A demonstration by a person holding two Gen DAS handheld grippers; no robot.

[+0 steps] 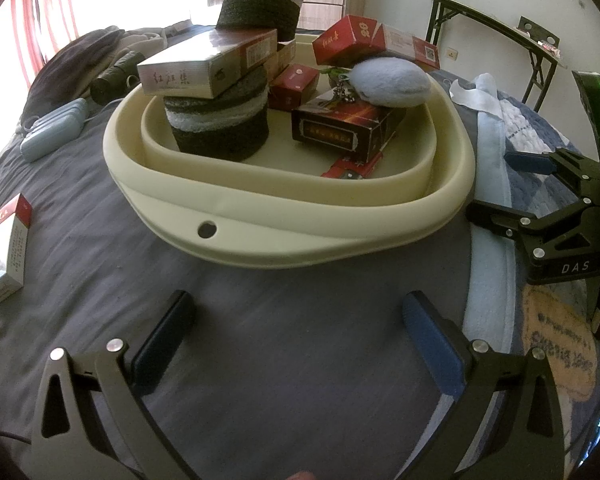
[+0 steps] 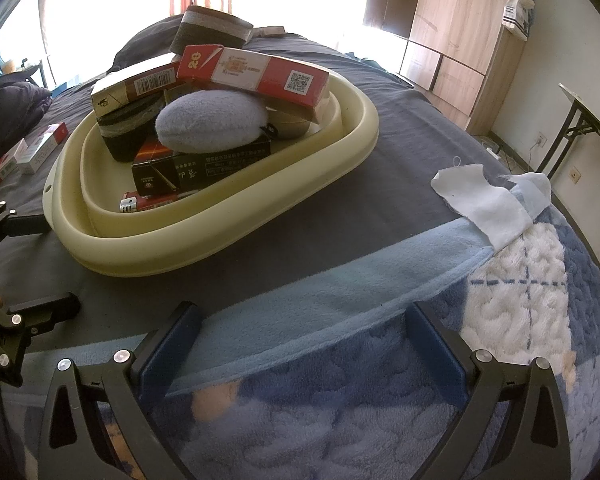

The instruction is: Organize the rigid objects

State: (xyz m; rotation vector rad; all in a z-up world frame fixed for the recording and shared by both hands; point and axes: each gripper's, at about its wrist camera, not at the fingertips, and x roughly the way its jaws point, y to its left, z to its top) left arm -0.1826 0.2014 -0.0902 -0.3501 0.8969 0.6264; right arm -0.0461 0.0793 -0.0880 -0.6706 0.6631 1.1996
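A cream basin (image 1: pixel 300 216) (image 2: pixel 204 248) sits on the grey bed. In it are several cartons: a silver-and-brown one (image 1: pixel 204 68), a red-and-white one (image 2: pixel 256 74), a black one (image 1: pixel 340 128) (image 2: pixel 204 168), a small red box (image 1: pixel 294 86), plus woven dark baskets (image 1: pixel 220 128), a blue plush pouch (image 1: pixel 392 82) (image 2: pixel 212 122) and a red lighter (image 2: pixel 140 202). A white-and-red pack (image 1: pixel 6 248) lies on the bed at left. My left gripper (image 1: pixel 296 316) is open and empty in front of the basin. My right gripper (image 2: pixel 300 328) is open and empty over the blue blanket.
A blue fleece blanket (image 2: pixel 380 360) covers the bed's right side, with a white cloth scrap (image 2: pixel 480 200) on it. A light-blue case (image 1: pixel 52 128) and dark bundle (image 1: pixel 112 76) lie left of the basin. More packs (image 2: pixel 32 152) lie on the bed. A folding table (image 1: pixel 500 24) and wardrobe (image 2: pixel 452 32) stand beyond.
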